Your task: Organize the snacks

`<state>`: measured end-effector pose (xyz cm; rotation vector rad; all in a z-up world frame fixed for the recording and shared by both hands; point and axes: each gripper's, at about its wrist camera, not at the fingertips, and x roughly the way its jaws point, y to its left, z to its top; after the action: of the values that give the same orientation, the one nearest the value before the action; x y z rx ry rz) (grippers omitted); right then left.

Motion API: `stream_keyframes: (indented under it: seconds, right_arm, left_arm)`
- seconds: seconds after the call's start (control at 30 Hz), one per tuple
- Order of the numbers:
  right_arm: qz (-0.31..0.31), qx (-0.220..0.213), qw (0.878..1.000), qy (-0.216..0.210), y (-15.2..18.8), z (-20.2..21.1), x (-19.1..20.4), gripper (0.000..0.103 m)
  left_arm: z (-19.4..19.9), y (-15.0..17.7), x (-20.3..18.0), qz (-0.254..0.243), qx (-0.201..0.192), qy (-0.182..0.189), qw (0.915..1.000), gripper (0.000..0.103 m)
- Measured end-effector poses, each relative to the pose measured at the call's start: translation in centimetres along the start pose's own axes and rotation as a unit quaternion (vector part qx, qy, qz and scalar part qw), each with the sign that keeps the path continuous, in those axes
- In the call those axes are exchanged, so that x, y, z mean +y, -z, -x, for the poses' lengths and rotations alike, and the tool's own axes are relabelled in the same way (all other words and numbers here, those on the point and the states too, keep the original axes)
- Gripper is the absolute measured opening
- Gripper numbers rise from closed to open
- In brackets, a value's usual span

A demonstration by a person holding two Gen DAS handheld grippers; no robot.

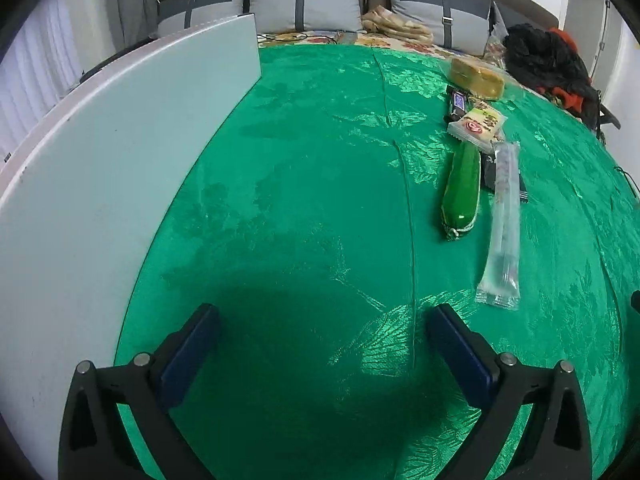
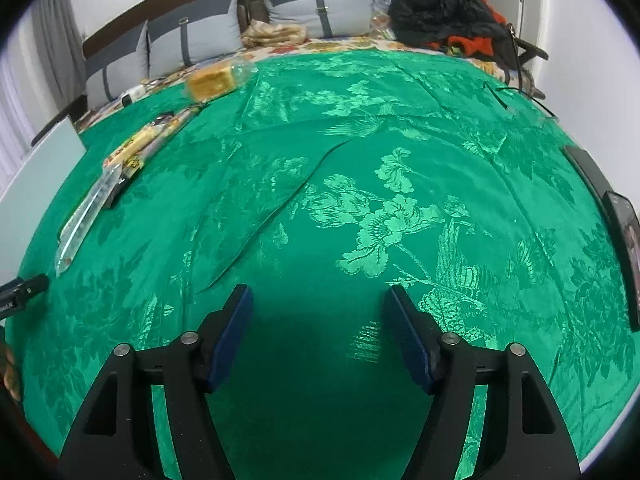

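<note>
Your left gripper (image 1: 320,344) hovers over the green patterned cloth (image 1: 304,200) with its fingers (image 1: 192,344) spread wide and nothing between them. Your right gripper (image 2: 318,336) is the same: fingers (image 2: 234,336) released, only bare cloth in the gap.

The snacks lie in a loose line ahead and to the right of your left gripper. Nearest is a long clear packet (image 1: 502,228), lying flat and running away from you. Just beside it on the left is a glossy green packet (image 1: 462,190), also lengthwise. The far ends of both reach a small white wrapper with a red mark (image 1: 476,124), which sits over a dark flat packet (image 1: 490,172); how they overlap is hard to tell. Beyond that lies a dark bar wrapper (image 1: 458,104), and farthest off a yellow cake in clear wrap (image 1: 476,76).

From your right wrist view the same line runs along the left side, well apart from your right gripper: the clear packet (image 2: 86,216) nearest, the cake (image 2: 212,80) at the far end.

A white board (image 1: 120,160) covers the surface on your left side, its edge meeting the green cloth. Grey cushions (image 1: 308,4) line the back, and a heap of black and red clothing (image 1: 548,60) sits at the far right. In the right wrist view, 1 dark flat device (image 2: 622,220) lies at the right edge of the cloth.
</note>
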<state>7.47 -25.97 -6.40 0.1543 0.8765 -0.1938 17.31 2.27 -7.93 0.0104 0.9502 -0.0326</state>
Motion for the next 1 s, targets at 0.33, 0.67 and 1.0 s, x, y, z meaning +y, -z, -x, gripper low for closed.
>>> stream_keyframes:
  seconds: [0.33,0.67,1.0]
  right_arm:
    - [0.035,0.007,0.999,0.017,0.2,-0.5,1.4,0.085]
    - [0.035,0.007,0.999,0.017,0.2,-0.5,1.3,0.085]
    - [0.035,0.007,0.999,0.017,0.3,-0.5,1.3,0.085]
  left_arm:
    - [0.0,-0.1,0.1,0.001,-0.005,-0.001,1.0,0.103]
    - [0.0,-0.1,0.0,0.001,-0.005,-0.001,1.0,0.103]
    - [-0.1,0.0,0.1,0.001,-0.005,-0.001,1.0,0.103]
